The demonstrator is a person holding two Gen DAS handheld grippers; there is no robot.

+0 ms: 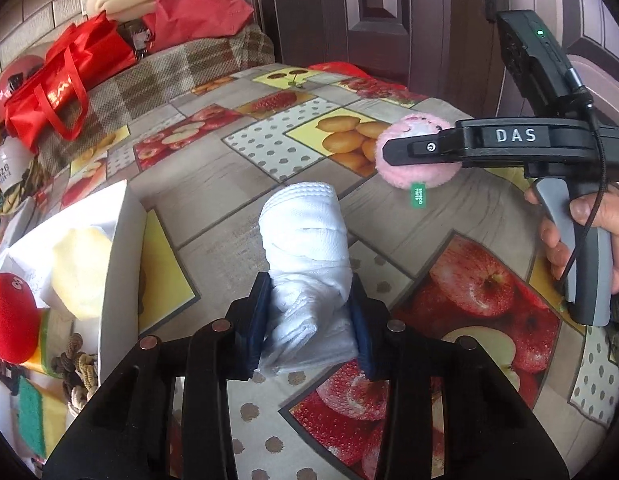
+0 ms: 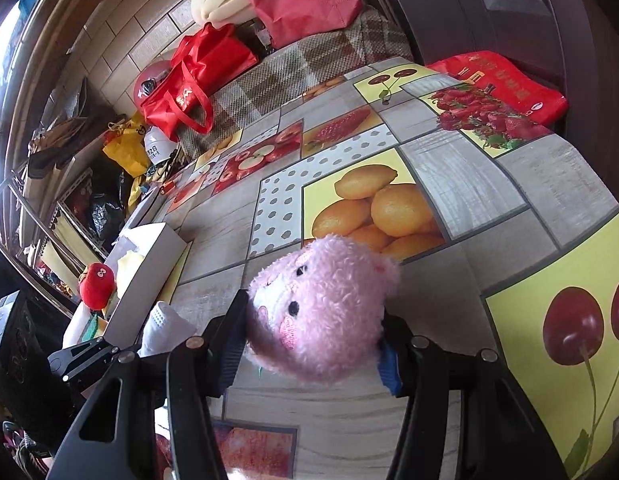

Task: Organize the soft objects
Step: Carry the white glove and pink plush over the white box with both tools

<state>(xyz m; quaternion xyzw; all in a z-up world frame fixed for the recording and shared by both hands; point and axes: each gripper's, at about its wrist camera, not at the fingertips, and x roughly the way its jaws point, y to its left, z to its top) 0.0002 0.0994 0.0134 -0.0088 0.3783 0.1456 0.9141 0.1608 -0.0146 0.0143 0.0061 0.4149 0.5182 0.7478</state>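
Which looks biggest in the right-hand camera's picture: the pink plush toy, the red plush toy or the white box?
1. Pink plush toy, though it sits right at the lens in the right gripper, so nearness inflates it.
2. White box.
3. Red plush toy, farthest off, by the box.

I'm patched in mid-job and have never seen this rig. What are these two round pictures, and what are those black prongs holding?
No robot arm here: a person holds a handheld gripper in each hand, each with its own fisheye camera looking along its fingers. The left camera shows the left gripper shut on a rolled white cloth. The right camera shows the right gripper shut on a pink plush toy. Below is a fruit-print tablecloth. At left, a white box holds a red plush and sponges.
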